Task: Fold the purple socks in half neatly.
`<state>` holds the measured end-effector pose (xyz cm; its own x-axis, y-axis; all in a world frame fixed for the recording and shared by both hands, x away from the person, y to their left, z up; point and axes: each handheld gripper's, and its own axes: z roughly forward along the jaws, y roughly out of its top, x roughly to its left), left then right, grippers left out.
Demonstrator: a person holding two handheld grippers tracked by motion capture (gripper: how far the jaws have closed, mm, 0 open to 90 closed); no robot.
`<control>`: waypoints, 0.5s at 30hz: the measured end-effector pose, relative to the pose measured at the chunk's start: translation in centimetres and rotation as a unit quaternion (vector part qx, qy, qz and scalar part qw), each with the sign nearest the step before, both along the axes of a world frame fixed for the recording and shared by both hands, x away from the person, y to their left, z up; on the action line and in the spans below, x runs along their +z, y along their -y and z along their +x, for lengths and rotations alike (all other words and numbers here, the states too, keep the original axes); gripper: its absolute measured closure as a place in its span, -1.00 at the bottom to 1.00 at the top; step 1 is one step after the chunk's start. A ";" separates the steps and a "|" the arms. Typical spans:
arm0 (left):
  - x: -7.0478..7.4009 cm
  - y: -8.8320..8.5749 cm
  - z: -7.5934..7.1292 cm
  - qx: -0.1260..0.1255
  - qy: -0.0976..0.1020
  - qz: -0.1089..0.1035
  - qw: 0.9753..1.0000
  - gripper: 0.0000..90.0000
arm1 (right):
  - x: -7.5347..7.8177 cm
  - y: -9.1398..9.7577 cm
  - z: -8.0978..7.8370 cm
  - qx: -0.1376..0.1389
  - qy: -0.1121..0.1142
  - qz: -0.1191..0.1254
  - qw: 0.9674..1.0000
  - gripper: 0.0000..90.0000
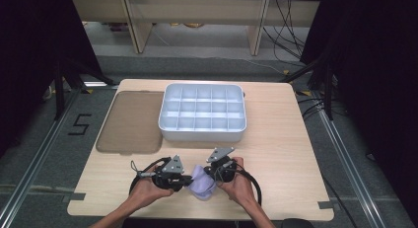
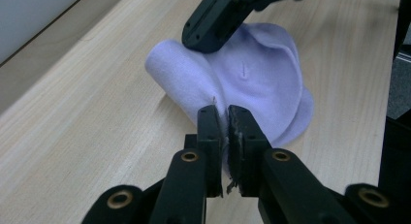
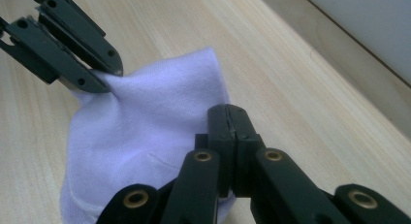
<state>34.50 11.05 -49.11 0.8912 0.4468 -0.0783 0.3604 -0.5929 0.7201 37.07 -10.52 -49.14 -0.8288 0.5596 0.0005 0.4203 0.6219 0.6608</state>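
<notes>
— Both grippers first: what are the left gripper [image 1: 183, 179] and the right gripper [image 1: 213, 171] doing?

— Each is pinched tight on the lavender cloth [image 1: 202, 184]. In the left gripper view the 2 black jaws are pressed together with a thin fold of fabric caught between them; the right gripper [image 2: 206, 37] bites the cloth's far edge ahead of it. In the right gripper view its own jaws are closed on the near part of the cloth [image 3: 145, 132], and the left gripper [image 3: 104, 76] grips a corner ahead and to the left.

— Go from big to small. What lies around them?

— Beyond both grippers, the wooden table [image 1: 276, 139]; farther out on it, a white divided tray [image 1: 202, 112] with empty compartments, and beside that a flat brown lid [image 1: 129, 120]. Then the cloth, directly between the 2 grippers, near the person's edge of the table, its lower part resting on the wood.

— How will the cloth handle?

— I judge it light, soft and limp — it drapes and bunches wherever it is unsupported, so it will sag between the 2 grips. It isn't fragile, and the knit looks unlikely to slip from closed pads.

— Where best to take hold?

— At an edge or corner, as now — a thin fold fits between the jaws, and 2 grips set apart would keep it spread.
</notes>
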 end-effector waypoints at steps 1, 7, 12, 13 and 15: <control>0.0 0.0 0.0 0.000 0.001 0.000 1.000 0.86 | 0.0 0.0 0.0 0.000 0.000 0.000 1.000 1.00; 0.1 -0.2 0.0 -0.001 0.009 0.004 1.000 0.86 | 2.3 1.8 -1.7 0.006 0.018 0.026 0.999 0.99; 0.4 -0.1 -0.3 -0.005 0.010 0.006 1.000 0.85 | 1.6 2.9 -3.4 0.005 -0.012 0.017 1.000 0.98; 0.5 -0.1 -0.3 -0.009 0.016 0.008 1.000 0.85 | 1.2 2.9 -3.6 0.008 -0.017 0.012 1.000 0.97; 0.7 0.0 -0.4 -0.016 0.023 0.013 1.000 0.85 | 0.3 2.7 -3.5 0.012 -0.026 0.009 1.000 0.97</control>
<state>34.10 11.01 -48.44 0.9075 0.4192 -0.0251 0.3071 -0.6218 0.7205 33.56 -13.19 -48.85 -0.8403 0.5393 0.0550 0.4402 0.6197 0.6498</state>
